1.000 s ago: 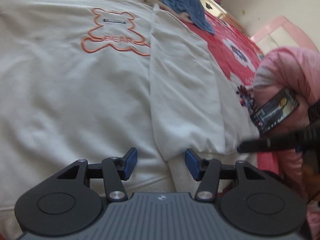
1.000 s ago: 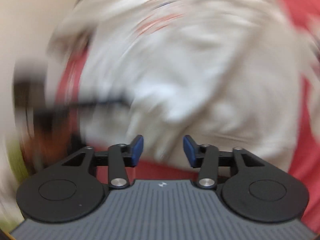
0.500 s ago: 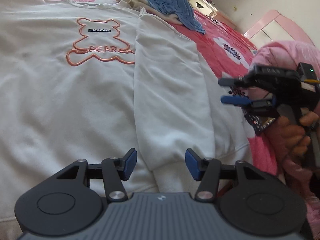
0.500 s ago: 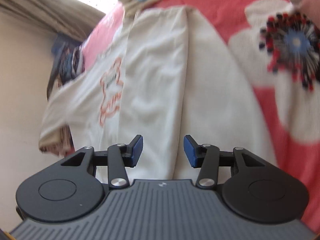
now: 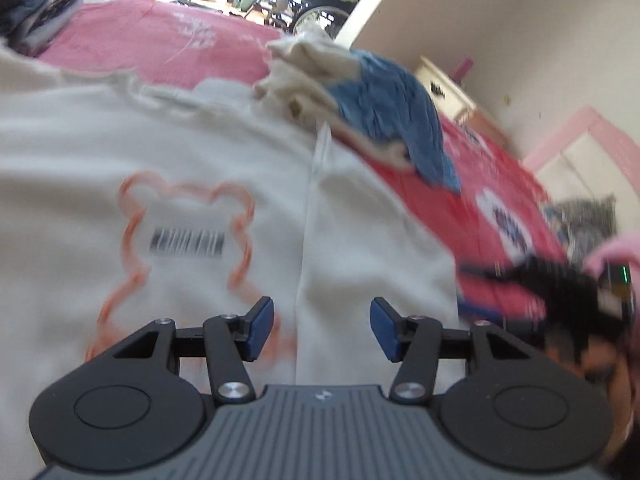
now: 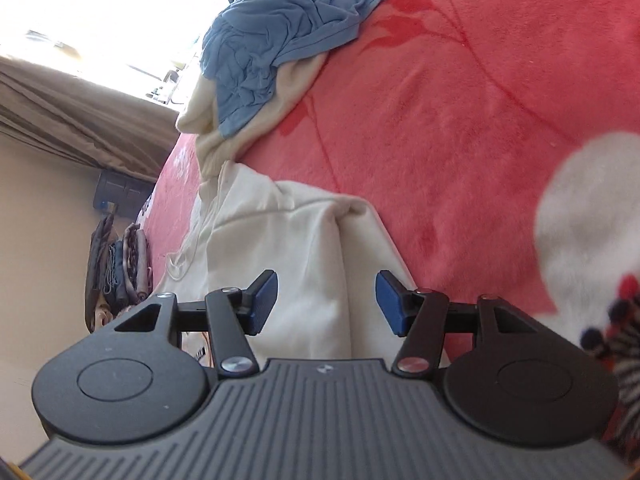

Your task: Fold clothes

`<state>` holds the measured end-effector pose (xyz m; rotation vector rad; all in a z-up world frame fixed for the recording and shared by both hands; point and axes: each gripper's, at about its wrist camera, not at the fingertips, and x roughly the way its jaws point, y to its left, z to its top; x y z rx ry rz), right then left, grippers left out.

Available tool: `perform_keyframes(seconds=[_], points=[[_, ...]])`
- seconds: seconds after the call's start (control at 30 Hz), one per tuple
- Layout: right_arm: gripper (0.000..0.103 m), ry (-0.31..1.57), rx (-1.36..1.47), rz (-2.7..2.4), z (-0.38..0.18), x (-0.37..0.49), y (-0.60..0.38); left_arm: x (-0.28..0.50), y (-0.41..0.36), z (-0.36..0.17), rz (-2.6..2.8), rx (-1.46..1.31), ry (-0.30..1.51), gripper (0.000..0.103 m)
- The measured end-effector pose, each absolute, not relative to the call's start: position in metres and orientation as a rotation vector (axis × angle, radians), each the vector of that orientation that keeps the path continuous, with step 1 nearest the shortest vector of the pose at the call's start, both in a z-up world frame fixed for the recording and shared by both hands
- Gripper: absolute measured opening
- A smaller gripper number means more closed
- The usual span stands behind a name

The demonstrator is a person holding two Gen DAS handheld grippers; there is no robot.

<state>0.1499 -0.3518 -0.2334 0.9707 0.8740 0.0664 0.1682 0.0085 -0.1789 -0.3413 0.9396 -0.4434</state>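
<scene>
A cream sweatshirt (image 5: 180,184) with an orange bear outline lies flat on the pink bed, its right sleeve (image 5: 360,248) folded in along the body. My left gripper (image 5: 322,328) is open and empty, low over the sleeve's inner edge. My right gripper (image 6: 326,304) is open and empty, above the sleeve (image 6: 304,248) near the shoulder. The right gripper also shows blurred at the right of the left wrist view (image 5: 532,272).
A pile of cream and blue clothes (image 5: 360,100) lies beyond the sweatshirt's shoulder, also in the right wrist view (image 6: 288,40). The pink floral bedspread (image 6: 460,140) stretches to the right. Dark clothes (image 6: 116,272) hang by the far wall. A pink cabinet (image 5: 580,160) stands at the right.
Both grippers have moved forward along the sleeve toward the shoulder. The right gripper has dropped lower beside the sweatshirt. Both stay open.
</scene>
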Motion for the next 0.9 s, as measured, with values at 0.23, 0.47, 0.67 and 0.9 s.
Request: perform_keyframes(seconds=[0.23,0.47,0.67,0.9], points=[[0.054,0.848,1.014,0.104,-0.242,0.159,-0.356,0.277,-0.02,-0.194,-0.457,-0.413,0.941,0.051],[0.053,0.818,1.053,0.113,-0.247,0.164,-0.358,0.307,-0.034,-0.218,-0.515,-0.411,1.032,0.049],[0.027,0.807,0.998,0.118,-0.246,0.172,-0.351,0.305,-0.049,-0.216,-0.606,-0.41,1.041,0.01],[0.004,0.675,0.799,0.039,-0.223,0.161,-0.35,0.315,-0.063,-0.203,-0.615,-0.53,0.952,0.003]])
